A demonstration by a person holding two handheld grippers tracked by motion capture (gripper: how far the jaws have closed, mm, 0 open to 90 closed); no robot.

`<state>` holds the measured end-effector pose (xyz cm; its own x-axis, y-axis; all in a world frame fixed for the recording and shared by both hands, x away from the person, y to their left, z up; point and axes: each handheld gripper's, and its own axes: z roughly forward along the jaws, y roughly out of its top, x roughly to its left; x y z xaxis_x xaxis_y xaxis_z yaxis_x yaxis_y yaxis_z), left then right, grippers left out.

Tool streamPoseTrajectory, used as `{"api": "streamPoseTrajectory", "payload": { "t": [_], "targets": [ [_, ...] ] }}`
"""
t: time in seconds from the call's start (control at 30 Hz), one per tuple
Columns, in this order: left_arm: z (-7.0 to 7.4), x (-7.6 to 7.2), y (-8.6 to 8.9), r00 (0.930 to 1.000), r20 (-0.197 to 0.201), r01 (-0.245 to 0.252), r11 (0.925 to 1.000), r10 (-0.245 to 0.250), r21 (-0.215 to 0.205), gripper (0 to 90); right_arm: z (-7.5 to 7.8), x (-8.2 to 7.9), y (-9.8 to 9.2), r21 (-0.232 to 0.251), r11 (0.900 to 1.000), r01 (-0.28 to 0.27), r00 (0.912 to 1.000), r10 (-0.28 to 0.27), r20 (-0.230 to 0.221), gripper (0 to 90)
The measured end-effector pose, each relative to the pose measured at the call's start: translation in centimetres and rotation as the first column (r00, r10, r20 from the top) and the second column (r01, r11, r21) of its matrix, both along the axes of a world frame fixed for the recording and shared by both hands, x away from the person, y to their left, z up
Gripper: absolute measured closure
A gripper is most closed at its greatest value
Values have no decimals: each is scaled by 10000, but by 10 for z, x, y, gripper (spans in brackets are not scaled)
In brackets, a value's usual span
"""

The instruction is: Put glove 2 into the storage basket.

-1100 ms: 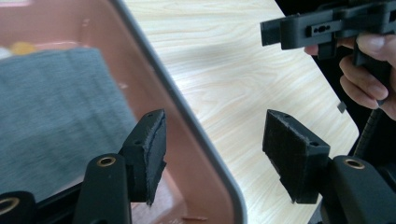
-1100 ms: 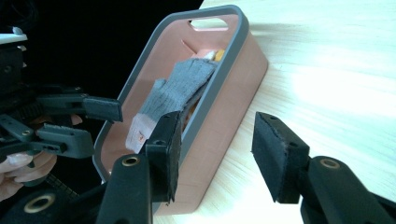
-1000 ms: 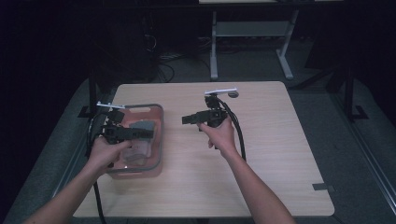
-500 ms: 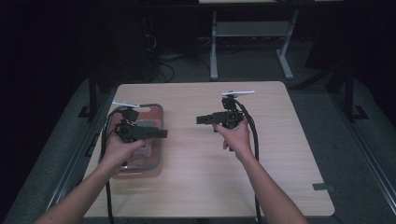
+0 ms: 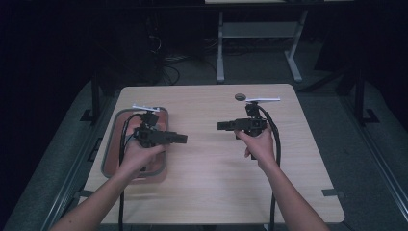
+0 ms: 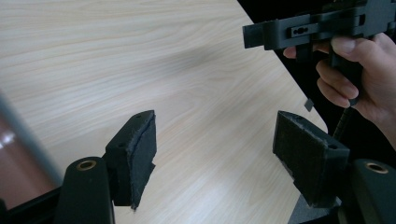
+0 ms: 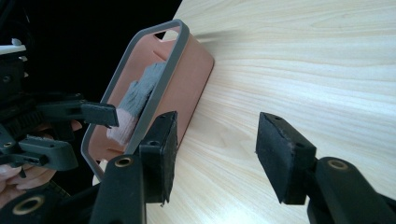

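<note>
My left gripper hovers at the right edge of a pinkish bin with a grey rim and points right. My right gripper points left at it from mid-table, so the two face each other across a gap. In the left gripper view the left gripper is open over bare wood; its jaws have just been opening, with nothing between them. The right gripper is open too and has also just been opening, empty. In the bin lie a grey cloth and a pink cloth.
The light wooden table has a small dark round spot near its far edge. Black cables trail from both grippers along the forearms. Dark floor and a metal stand lie beyond the table.
Both hands have moved to the right across the table. The left gripper has come from over the bin's middle to its right edge, and both pairs of jaws stand wider.
</note>
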<state>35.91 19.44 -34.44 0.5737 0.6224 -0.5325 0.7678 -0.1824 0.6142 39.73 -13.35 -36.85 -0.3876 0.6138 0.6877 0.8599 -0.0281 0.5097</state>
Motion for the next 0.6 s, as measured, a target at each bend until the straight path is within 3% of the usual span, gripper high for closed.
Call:
{"api": "streamPoseTrajectory", "payload": {
  "t": [0.6],
  "targets": [
    [-9,-3,-42,9970,87,772,9962,-770,-395,295,-11,-16,-44,-104,9980,619,9978,-622,-223,470]
  ]
}}
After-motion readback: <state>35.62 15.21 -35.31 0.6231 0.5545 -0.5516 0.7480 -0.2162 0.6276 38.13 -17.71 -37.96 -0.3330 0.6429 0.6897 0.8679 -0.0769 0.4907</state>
